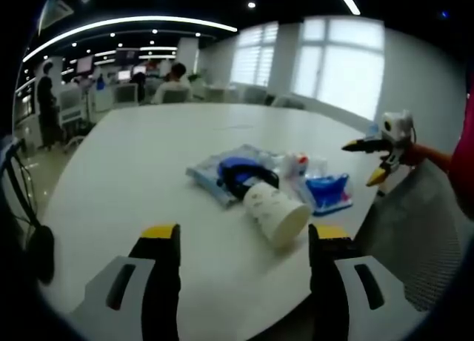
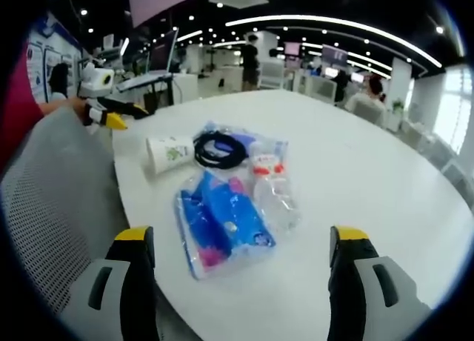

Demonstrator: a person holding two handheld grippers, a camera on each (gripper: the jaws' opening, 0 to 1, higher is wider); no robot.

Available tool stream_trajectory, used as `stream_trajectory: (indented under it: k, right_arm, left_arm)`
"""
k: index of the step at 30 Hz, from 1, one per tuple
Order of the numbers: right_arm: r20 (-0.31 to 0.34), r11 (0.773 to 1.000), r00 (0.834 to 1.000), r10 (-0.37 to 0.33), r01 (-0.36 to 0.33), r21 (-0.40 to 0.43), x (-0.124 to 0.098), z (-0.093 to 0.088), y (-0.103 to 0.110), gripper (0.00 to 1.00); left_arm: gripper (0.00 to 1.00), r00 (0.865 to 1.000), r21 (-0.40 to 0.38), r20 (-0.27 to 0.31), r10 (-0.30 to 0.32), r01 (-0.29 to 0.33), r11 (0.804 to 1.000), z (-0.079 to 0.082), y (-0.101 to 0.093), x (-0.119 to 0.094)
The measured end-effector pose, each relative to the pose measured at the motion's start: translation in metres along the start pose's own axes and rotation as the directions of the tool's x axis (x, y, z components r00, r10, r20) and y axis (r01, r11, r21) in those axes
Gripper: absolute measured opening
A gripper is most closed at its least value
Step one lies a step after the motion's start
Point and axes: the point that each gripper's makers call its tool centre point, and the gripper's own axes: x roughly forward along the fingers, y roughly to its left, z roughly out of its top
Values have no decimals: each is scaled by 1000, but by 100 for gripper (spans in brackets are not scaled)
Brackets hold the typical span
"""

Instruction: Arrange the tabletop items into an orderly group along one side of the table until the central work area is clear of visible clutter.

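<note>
Left gripper view: my left gripper [image 1: 244, 245] jaws apart, empty; right gripper [image 2: 242, 245] likewise. Items grouped at near table [image 2: 385, 170] edge: paper cup [image 1: 276, 210] on side, mouth toward me; black cable [image 2: 218, 150], blue pouch [image 2: 222, 222], bottle [image 2: 272, 189] lying flat. Step: approach. Next: grasp cup, align.

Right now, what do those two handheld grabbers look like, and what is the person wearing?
Each gripper has two black jaws with yellow tips on grey bodies: the left gripper and right gripper look alike. Seen from the side, the black jaws taper to yellow points, behind a white block. The person's sleeve is bright pinkish red.
</note>
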Motion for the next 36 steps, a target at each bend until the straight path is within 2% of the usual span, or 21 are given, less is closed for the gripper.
stream_trajectory:
  k: [19, 29, 36]
  right_arm:
    - [12, 998, 1000, 28, -27, -56, 27, 32, -32, 92]
    - [-25, 995, 999, 43, -45, -88, 48, 34, -38, 87]
    - [-29, 997, 998, 53, -54, -47, 60, 35, -45, 80]
  left_arm:
    - [66, 1000, 9, -20, -1, 2, 1000, -2, -1, -1]
    - [65, 1000, 10, -26, 5, -5, 1000, -3, 0, -2]
    - [65, 1000, 4, -26, 9, -9, 1000, -4, 1, -2]
